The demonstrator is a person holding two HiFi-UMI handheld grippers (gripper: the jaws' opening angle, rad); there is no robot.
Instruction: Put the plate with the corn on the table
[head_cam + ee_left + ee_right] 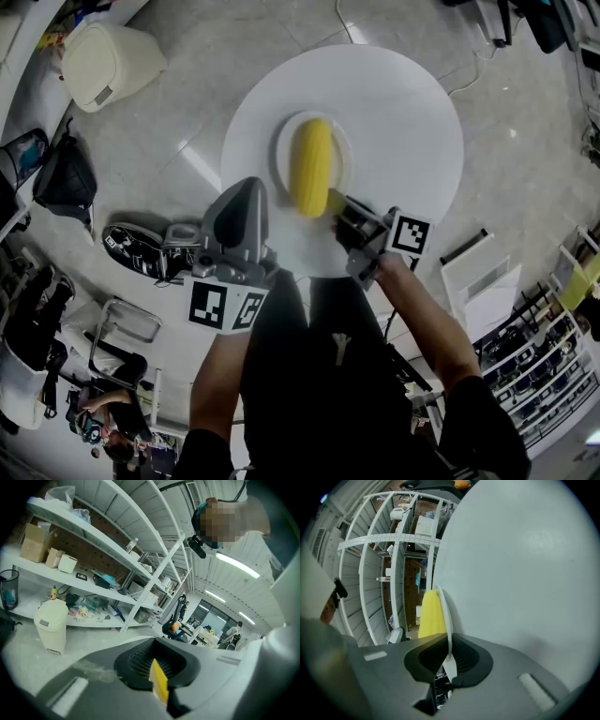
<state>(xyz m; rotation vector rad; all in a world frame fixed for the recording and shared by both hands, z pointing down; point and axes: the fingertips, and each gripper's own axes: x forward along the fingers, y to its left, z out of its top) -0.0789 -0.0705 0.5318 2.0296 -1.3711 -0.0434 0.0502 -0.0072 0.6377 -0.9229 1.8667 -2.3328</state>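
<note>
A white plate [348, 150] carrying a yellow corn cob [312, 167] is over the near half of the round white table [403, 112]. My right gripper [336, 202] is shut on the plate's near rim. In the right gripper view the plate [446, 620] runs edge-on out of the closed jaws, with the corn [431, 616] on one side and the table top [520, 573] on the other. Whether the plate rests on the table I cannot tell. My left gripper [246, 192] hovers by the table's near-left edge, shut, touching nothing; a yellow strip shows at its jaws [159, 686].
A cream pedal bin [108, 61] stands on the floor at the far left, also in the left gripper view [50, 625]. A black bag [66, 178] and shelving [93, 541] lie to the left. A white panel [483, 277] and racks [548, 370] stand at the right.
</note>
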